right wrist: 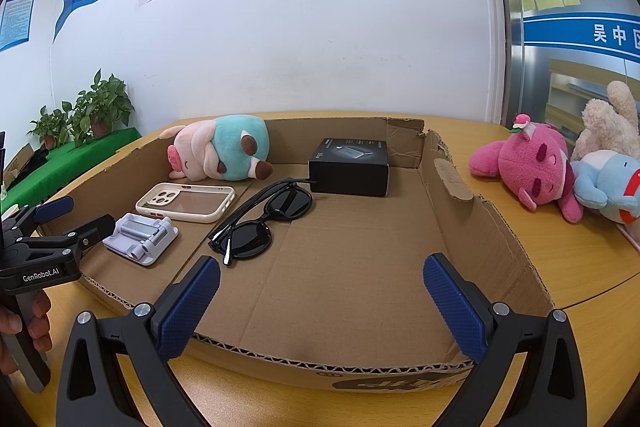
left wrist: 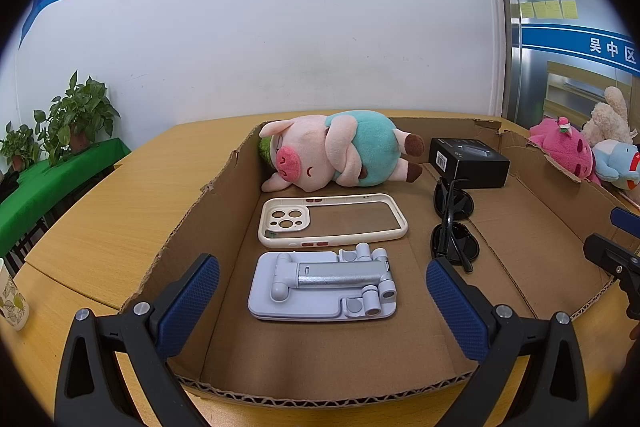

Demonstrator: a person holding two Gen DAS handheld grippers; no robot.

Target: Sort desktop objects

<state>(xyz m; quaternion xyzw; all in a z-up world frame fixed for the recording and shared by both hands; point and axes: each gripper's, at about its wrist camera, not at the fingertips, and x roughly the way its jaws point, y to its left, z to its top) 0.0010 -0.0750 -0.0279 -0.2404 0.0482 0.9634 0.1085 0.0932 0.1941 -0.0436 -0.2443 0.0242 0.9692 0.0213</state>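
Note:
A shallow cardboard tray [left wrist: 188,239] [right wrist: 472,227] lies on the wooden table. In it rest a pink pig plush [left wrist: 340,155] [right wrist: 220,151], a cream phone case [left wrist: 332,221] [right wrist: 186,202], a pale folded phone stand [left wrist: 324,281] [right wrist: 140,237], black sunglasses [left wrist: 454,223] [right wrist: 264,219] and a black box [left wrist: 470,163] [right wrist: 350,167]. My left gripper [left wrist: 322,301] [right wrist: 74,217] hovers open at the tray's near edge, just short of the stand. My right gripper [right wrist: 320,303] is open over the tray's bare right half, and part of it shows at the right edge of the left wrist view [left wrist: 616,247].
Outside the tray at the right lie a pink plush [right wrist: 528,167] [left wrist: 568,149], a beige plush [right wrist: 612,123] and a light blue plush [right wrist: 604,187]. Potted plants [left wrist: 76,115] stand on a green-covered bench at the left. A patterned paper cup [left wrist: 12,301] stands at the table's left.

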